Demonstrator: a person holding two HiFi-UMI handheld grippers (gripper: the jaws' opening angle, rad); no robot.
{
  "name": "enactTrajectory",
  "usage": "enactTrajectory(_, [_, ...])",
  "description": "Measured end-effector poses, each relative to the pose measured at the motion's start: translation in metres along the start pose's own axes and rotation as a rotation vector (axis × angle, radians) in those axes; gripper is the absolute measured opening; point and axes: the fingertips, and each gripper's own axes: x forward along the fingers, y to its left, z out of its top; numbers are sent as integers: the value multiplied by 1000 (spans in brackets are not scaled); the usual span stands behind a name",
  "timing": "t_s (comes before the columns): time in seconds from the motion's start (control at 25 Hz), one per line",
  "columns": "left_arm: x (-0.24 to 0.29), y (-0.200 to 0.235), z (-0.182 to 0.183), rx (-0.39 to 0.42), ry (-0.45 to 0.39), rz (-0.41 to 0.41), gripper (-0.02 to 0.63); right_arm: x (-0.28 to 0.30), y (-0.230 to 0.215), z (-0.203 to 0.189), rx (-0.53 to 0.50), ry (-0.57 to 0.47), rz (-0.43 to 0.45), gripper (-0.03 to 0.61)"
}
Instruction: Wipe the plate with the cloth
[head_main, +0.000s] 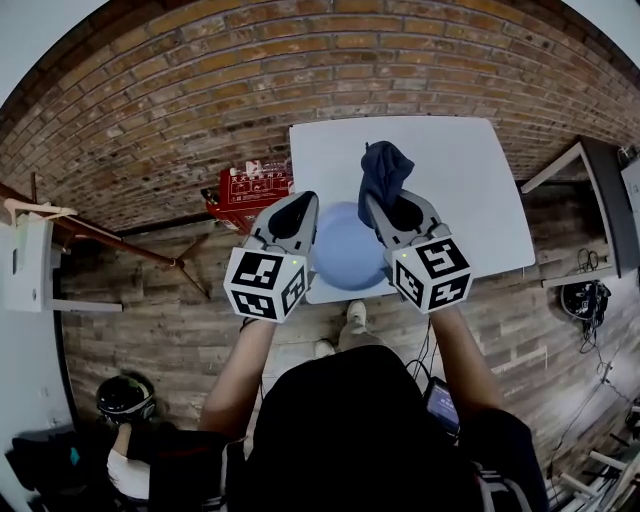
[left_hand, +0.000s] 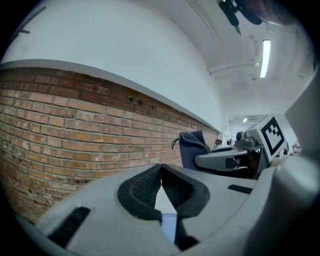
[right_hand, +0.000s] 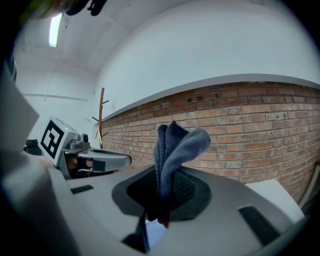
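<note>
A round light blue plate (head_main: 345, 255) lies on the white table (head_main: 460, 190) near its front edge. Both grippers hover above it, tilted up toward the brick wall. My left gripper (head_main: 305, 200) is over the plate's left rim, its jaws shut with the tips touching and nothing between them; a sliver of the plate (left_hand: 169, 226) shows under its fingers. My right gripper (head_main: 378, 203) is over the plate's right side and is shut on a dark blue cloth (head_main: 386, 168). The cloth (right_hand: 175, 147) stands up in folds out of the jaws and also shows in the left gripper view (left_hand: 192, 147).
A red crate (head_main: 245, 192) sits on the wooden floor left of the table. A brick wall runs behind the table. A white shelf (head_main: 25, 262) stands at far left, with a dark helmet (head_main: 125, 398) on the floor. The person stands at the table's front edge.
</note>
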Motion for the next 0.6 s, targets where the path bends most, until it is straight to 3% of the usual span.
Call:
enactTrajectory(0.2, [15, 11, -11, 22, 36, 31, 20, 12, -12, -4, -6, 20, 11, 60])
enactTrajectory(0.6, [39, 24, -44, -61, 99, 43, 20, 33, -28, -28, 1, 95, 41, 60])
